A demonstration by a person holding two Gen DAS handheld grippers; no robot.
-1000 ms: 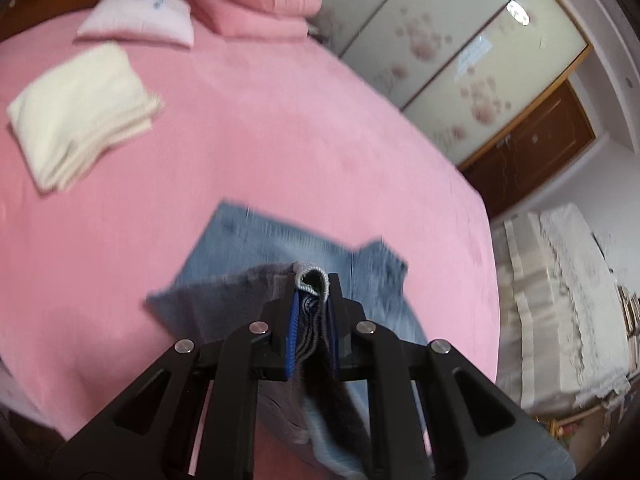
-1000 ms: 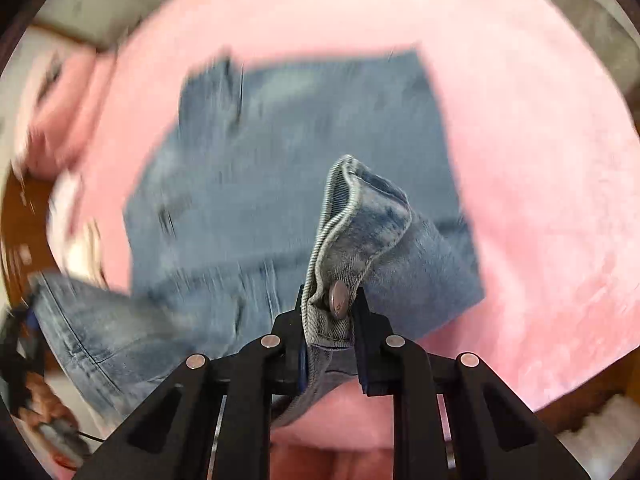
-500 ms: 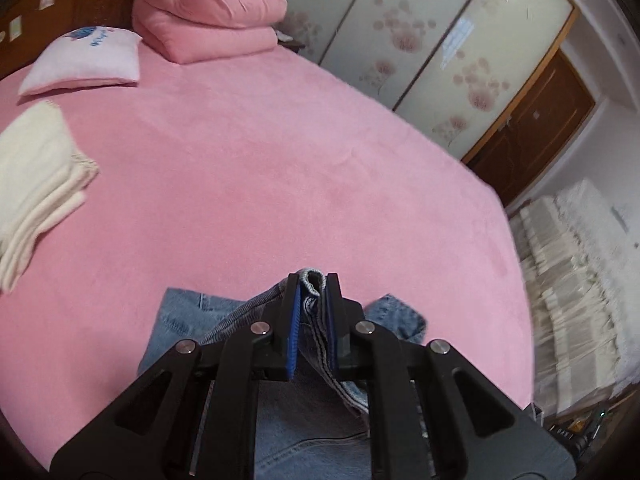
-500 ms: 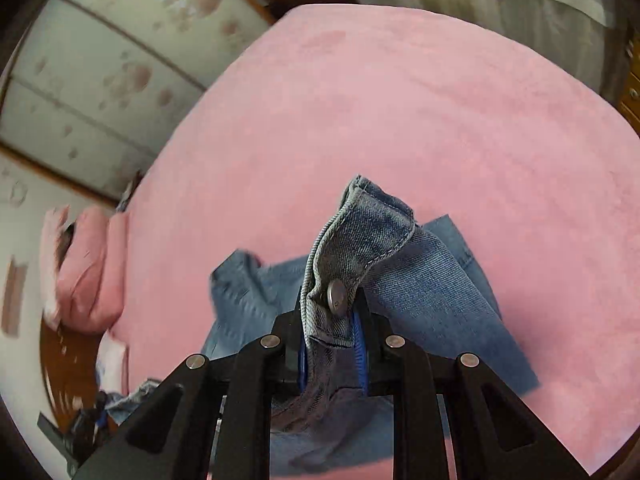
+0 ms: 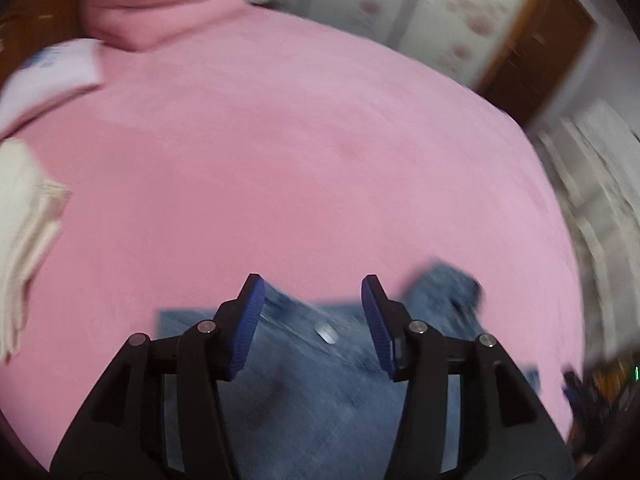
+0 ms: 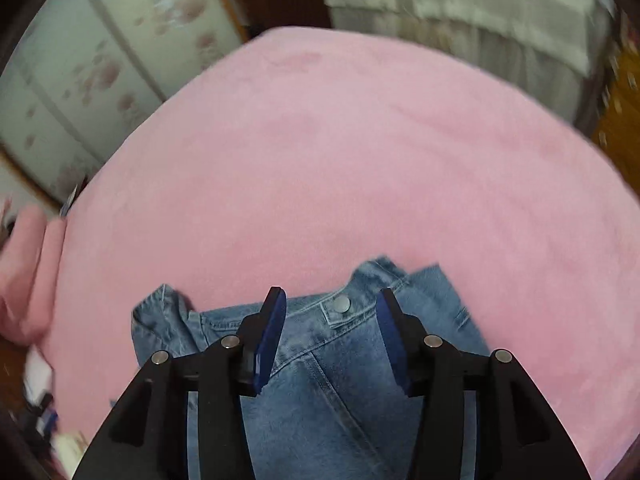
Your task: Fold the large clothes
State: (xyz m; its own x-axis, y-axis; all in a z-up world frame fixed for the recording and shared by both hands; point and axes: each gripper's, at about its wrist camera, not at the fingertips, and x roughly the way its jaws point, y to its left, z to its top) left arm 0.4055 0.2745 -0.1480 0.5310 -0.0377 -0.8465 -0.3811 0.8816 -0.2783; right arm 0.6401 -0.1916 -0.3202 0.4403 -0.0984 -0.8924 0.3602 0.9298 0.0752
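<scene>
Both grippers hang over a denim garment (image 6: pixel 332 392) that lies on the pink bed (image 6: pixel 360 160), near the edge closest to the cameras. The left gripper (image 5: pixel 312 320) and the right gripper (image 6: pixel 330 336) have just been opening, and each now stands roughly half spread with nothing pressed between its fingers; the cloth lies beneath them, released. Denim like this is likely heavy for its size and fairly stiff, so a fold should hold its crease, yet the thick seams and doubled band will resist bending and may spring back. The firmest places to take hold look to be that sewn band beside the metal button (image 6: pixel 341 303), or a hem or corner, where several layers give the blue pads something to bite. In colour it is a faded mid-blue with pale stitching; one end is bunched at the left in the right wrist view, and the left wrist view is too blurred for finer detail.
</scene>
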